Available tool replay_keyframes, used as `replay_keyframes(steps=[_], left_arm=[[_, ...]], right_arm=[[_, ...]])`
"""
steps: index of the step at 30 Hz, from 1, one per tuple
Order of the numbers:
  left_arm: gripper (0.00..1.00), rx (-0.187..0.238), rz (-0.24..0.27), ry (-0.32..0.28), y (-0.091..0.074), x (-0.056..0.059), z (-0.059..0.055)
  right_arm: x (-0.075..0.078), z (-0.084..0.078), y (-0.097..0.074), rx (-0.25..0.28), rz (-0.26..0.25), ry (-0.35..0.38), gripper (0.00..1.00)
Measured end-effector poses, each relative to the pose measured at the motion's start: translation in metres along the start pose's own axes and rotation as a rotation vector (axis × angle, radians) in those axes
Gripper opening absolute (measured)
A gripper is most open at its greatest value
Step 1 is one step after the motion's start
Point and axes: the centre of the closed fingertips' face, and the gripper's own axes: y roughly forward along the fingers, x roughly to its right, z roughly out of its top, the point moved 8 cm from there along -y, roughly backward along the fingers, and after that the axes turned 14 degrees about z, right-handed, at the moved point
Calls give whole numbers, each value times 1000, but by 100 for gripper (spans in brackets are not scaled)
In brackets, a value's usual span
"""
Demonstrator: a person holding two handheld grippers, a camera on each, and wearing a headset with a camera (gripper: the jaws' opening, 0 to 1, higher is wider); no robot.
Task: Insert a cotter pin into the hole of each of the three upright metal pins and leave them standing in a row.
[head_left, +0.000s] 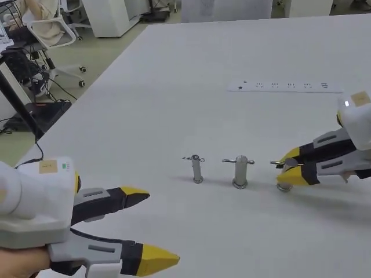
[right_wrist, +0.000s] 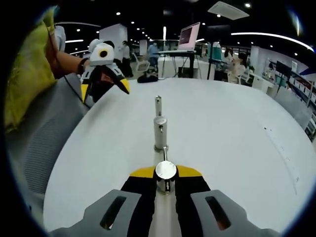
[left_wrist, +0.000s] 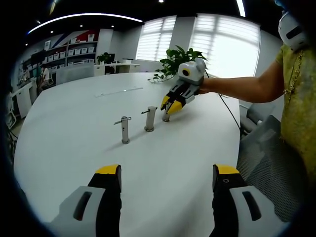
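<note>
Three upright metal pins stand in a row on the white table (head_left: 174, 104). The left pin (head_left: 197, 168) and the middle pin (head_left: 240, 171) each carry a cotter pin across the top. My right gripper (head_left: 290, 166) sits at the third pin (head_left: 284, 186), its jaws shut on a cotter pin (head_left: 275, 163) whose tip pokes out to the left. In the right gripper view the third pin's round head (right_wrist: 165, 170) lies between the yellow fingertips (right_wrist: 142, 173). My left gripper (head_left: 151, 226) hovers open and empty at the near left, well short of the row (left_wrist: 125, 129).
A white power strip (head_left: 284, 87) lies flat on the table beyond the pins. The table's left edge runs diagonally, with office chairs (head_left: 49, 29) and cables on the floor past it. A person's arm (left_wrist: 237, 86) reaches in from the right in the left gripper view.
</note>
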Motion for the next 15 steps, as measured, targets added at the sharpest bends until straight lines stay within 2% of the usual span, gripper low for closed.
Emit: replay_keyframes(steps=[6,11,15], left_arm=[[75,-1,-1,-2,0,-1,0],[75,-2,-2,-2,-1,-1,-1],[76,0,-3,-2,-1,-2,-1]], right_arm=[[0,-2,-1,-20,-5,12,15],[-3,-6,-1,-12,-15,42,25],[-5,-8,-7,-3,-54,63,31]])
